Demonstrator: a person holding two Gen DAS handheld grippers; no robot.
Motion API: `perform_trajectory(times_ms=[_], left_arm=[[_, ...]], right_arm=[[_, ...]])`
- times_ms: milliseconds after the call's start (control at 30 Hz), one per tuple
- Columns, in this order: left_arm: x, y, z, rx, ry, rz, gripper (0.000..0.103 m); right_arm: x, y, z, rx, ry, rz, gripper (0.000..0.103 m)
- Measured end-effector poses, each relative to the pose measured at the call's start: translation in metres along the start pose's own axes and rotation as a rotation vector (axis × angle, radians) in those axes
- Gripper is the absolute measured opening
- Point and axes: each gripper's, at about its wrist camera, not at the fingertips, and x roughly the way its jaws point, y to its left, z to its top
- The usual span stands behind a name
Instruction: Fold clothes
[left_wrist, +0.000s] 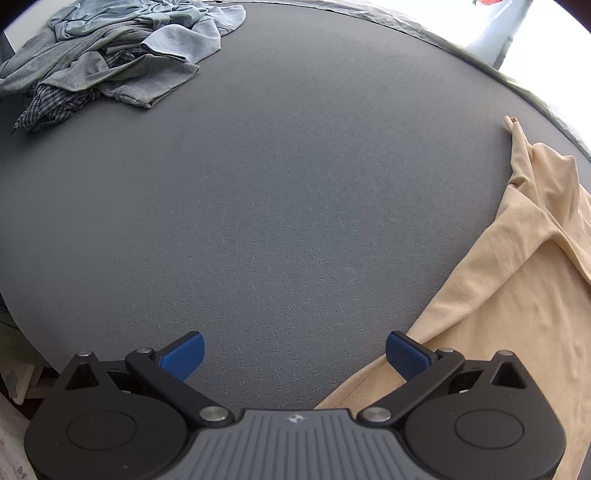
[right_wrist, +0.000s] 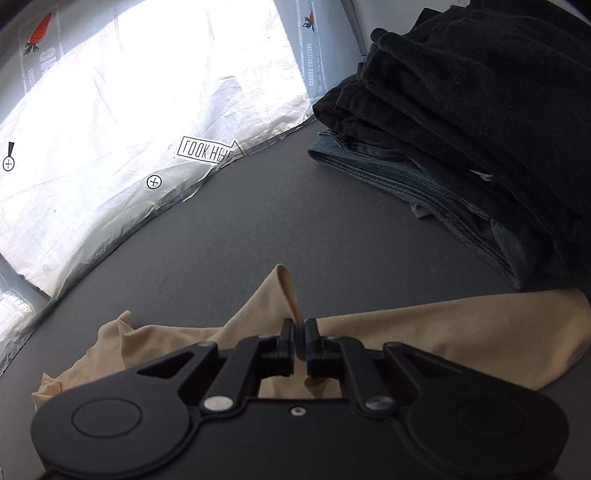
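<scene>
A beige garment lies on the dark grey table, spread along the right side of the left wrist view. My left gripper is open and empty, low over the table, its right finger at the garment's near edge. In the right wrist view my right gripper is shut on a fold of the beige garment, which rises in a peak between the pads and drapes to both sides.
A heap of unfolded grey, light blue and checked clothes lies at the far left. A stack of folded black and denim clothes stands at the right. A white printed sheet borders the table's far edge.
</scene>
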Motion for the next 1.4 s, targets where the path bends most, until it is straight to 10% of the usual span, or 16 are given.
perform_trajectory(times_ms=[233, 733, 1400], left_arm=[[0.007, 0.005, 0.006, 0.057, 0.01, -0.016, 0.103], [0.007, 0.035, 0.008, 0.255, 0.017, -0.071, 0.103], [0.028, 0.091, 0.021, 0.378, 0.109, -0.177, 0.103]], right_arm=[[-0.03, 0.024, -0.042, 0.122, 0.02, 0.119, 0.024], [-0.071, 0.182, -0.232, 0.046, 0.477, 0.546, 0.019], [-0.103, 0.246, -0.33, 0.027, 0.586, 0.477, 0.012]])
